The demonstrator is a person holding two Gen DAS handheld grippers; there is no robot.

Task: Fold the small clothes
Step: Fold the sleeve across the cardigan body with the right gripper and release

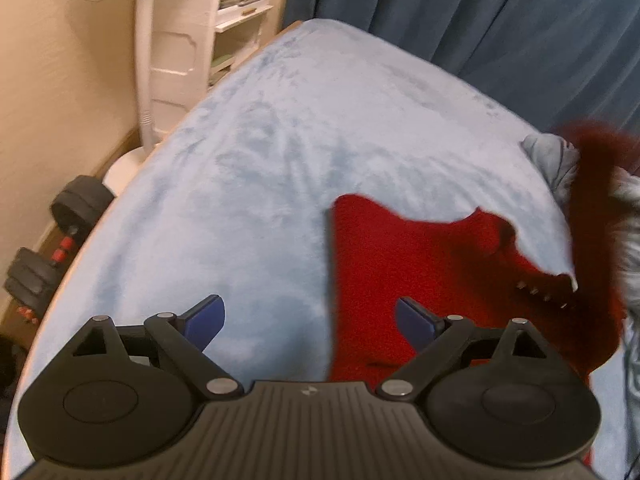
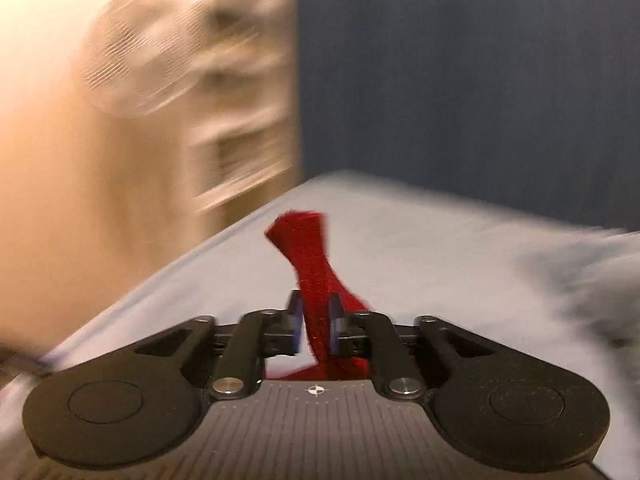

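A: Two views, quick. Left wrist first: the left gripper point(image 1: 310, 318) hangs with its blue pads spread wide and nothing between them, over the near end of the pale blue fleece bed cover point(image 1: 256, 168). The small red fleece garment point(image 1: 404, 264) lies part-flat on that cover, its straight left edge about under the gap of the jaws, its right side lifted off toward the frame edge.

B: Right wrist?

A: Blurred background. The right gripper point(image 2: 316, 326) has a twisted strip of the red garment running up between its pads. The gap is narrow, but whether the pads pinch the cloth or only flank it, I cannot tell.

B: Step in hand?

A: Looks like spreading it before the first fold. To do it well: keep the right's corner taut, bring the left down on the flat straight edge, pinch one layer only, pull apart low over the cover so it lands unwrinkled. The grey cloth pile point(image 1: 556, 160) at the cover's far right should stay out of it.
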